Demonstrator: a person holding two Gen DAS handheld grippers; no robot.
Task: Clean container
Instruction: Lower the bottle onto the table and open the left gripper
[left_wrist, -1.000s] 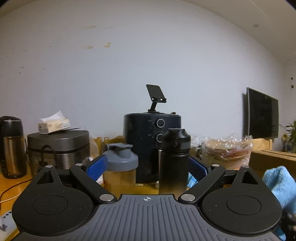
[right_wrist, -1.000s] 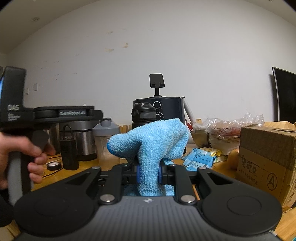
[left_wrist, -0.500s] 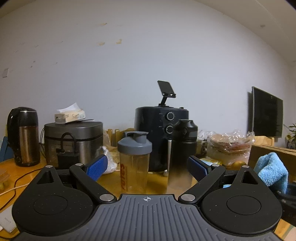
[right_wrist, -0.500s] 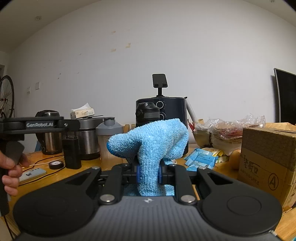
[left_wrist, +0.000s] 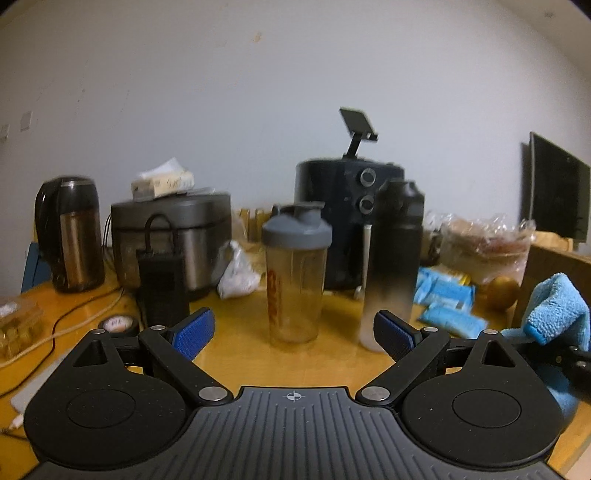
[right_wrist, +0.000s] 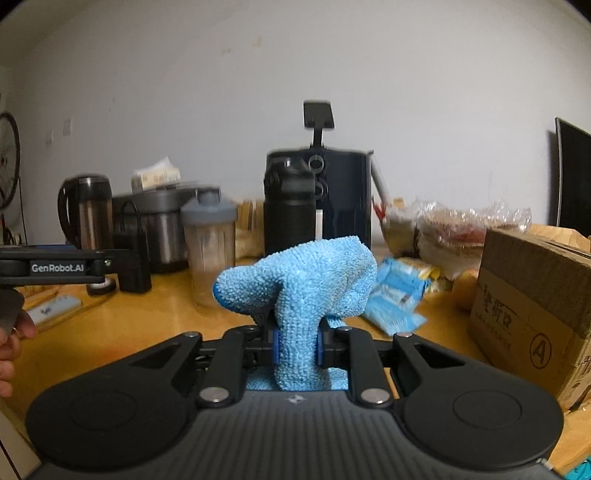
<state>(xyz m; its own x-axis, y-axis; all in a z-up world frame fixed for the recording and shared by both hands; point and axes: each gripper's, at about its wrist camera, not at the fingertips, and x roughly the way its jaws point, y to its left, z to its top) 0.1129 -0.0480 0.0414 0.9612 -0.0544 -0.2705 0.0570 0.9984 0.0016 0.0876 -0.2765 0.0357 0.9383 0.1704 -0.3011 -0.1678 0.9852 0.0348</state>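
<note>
A cluttered wooden bench against a white wall; the left claw is spread wide and empty, aimed at a clear shaker bottle with a grey lid, likely the container to clean, standing upright just beyond its blue pads; a dark water bottle stands beside it; the right claw is clamped on a folded blue cloth, held ready for wiping once the bottle is steadied.
</note>
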